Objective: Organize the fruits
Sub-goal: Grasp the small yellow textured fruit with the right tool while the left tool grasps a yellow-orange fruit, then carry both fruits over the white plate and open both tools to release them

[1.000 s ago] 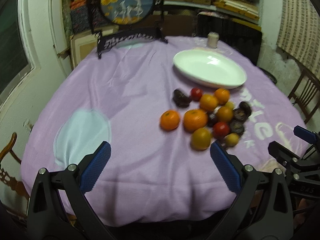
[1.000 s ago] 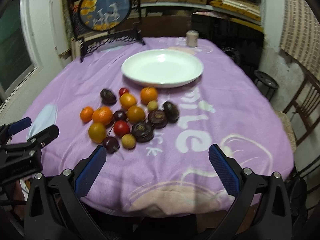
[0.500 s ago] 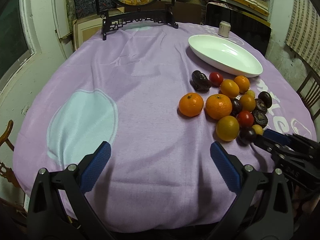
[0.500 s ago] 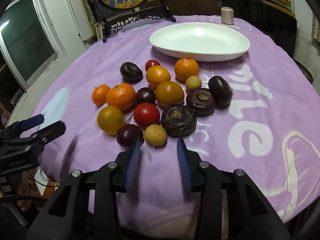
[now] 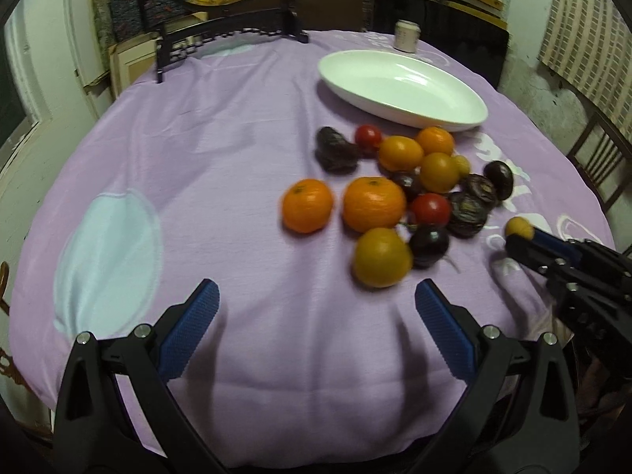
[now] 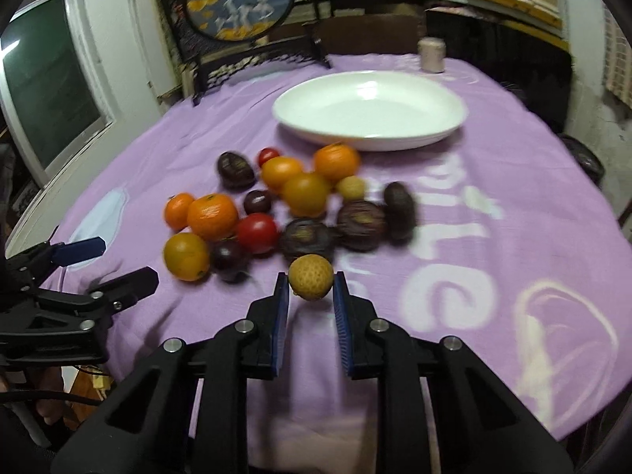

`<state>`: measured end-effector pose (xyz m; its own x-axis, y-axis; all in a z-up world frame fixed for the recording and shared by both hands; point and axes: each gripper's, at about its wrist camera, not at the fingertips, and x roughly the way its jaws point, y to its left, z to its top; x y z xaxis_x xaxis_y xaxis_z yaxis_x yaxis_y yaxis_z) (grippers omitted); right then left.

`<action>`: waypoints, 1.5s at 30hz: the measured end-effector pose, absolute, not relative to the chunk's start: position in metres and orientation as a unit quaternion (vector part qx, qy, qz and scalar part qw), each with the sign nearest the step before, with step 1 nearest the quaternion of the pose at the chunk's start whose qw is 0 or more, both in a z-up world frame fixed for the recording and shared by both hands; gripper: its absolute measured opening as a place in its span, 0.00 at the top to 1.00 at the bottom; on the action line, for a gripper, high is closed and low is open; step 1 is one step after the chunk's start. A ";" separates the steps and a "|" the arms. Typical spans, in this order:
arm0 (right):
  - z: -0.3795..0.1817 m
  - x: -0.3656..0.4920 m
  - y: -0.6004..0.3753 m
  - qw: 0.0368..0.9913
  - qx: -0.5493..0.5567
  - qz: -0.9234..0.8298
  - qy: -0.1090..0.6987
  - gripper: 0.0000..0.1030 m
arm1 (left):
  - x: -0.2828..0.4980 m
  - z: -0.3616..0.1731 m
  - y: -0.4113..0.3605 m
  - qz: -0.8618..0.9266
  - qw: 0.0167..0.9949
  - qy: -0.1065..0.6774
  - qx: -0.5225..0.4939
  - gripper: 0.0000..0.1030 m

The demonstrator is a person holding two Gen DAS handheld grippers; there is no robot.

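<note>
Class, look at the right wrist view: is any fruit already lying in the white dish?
No, the white dish shows only bare white surface; the fruits lie on the purple cloth.

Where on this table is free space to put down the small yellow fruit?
The white oval plate holds nothing. The purple cloth right of the fruit cluster is bare, and so is the side around the pale blue patch. Between plate and right gripper the fruits lie crowded.

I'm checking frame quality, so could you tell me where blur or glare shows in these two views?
Right wrist view: the fruit pile is motion-smeared, the small yellow fruit in the right tool sharper; glare on the white plate. Left wrist view: milder blur, plate glare, fisheye-bent edges.
</note>
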<state>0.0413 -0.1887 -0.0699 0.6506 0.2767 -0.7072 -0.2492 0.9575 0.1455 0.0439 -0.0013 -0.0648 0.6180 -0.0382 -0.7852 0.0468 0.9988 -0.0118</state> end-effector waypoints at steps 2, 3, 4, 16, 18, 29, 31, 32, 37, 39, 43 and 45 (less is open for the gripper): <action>-0.071 0.039 -0.202 0.908 0.030 0.141 0.394 0.78 | 0.049 -0.067 -0.009 -0.027 0.896 0.443 0.008 0.02; -0.071 0.038 -0.204 0.908 0.034 0.141 0.394 0.78 | 0.051 -0.069 -0.012 -0.028 0.895 0.445 0.007 0.03; -0.071 0.037 -0.207 0.908 0.037 0.139 0.394 0.78 | 0.055 -0.071 -0.015 -0.030 0.894 0.448 0.006 0.08; -0.074 0.039 -0.222 0.905 0.059 0.142 0.398 0.78 | 0.073 -0.080 -0.023 -0.052 0.884 0.465 -0.011 0.65; -0.073 0.040 -0.222 0.905 0.061 0.142 0.396 0.78 | 0.070 -0.078 -0.024 -0.055 0.885 0.462 -0.007 0.65; -0.052 0.069 -0.222 0.906 0.058 0.153 0.390 0.78 | 0.077 -0.031 -0.021 -0.094 0.891 0.445 -0.008 0.65; -0.037 0.089 -0.221 0.907 0.048 0.165 0.384 0.78 | 0.105 -0.017 -0.022 -0.109 0.886 0.451 -0.015 0.65; -0.027 0.104 -0.220 0.909 0.042 0.168 0.379 0.78 | 0.122 -0.010 -0.022 -0.109 0.884 0.454 -0.018 0.65; 0.009 0.190 -0.211 0.913 0.024 0.176 0.368 0.78 | 0.244 0.010 -0.036 -0.079 0.882 0.464 -0.011 0.64; 0.009 0.236 -0.206 0.907 0.019 0.179 0.381 0.78 | 0.296 0.007 -0.044 -0.064 0.881 0.469 -0.013 0.64; -0.019 0.312 -0.201 0.884 0.007 0.183 0.431 0.78 | 0.357 -0.011 -0.053 -0.046 0.869 0.492 -0.022 0.64; -0.033 0.332 -0.197 0.875 -0.001 0.186 0.448 0.78 | 0.376 -0.021 -0.058 -0.044 0.864 0.502 -0.022 0.64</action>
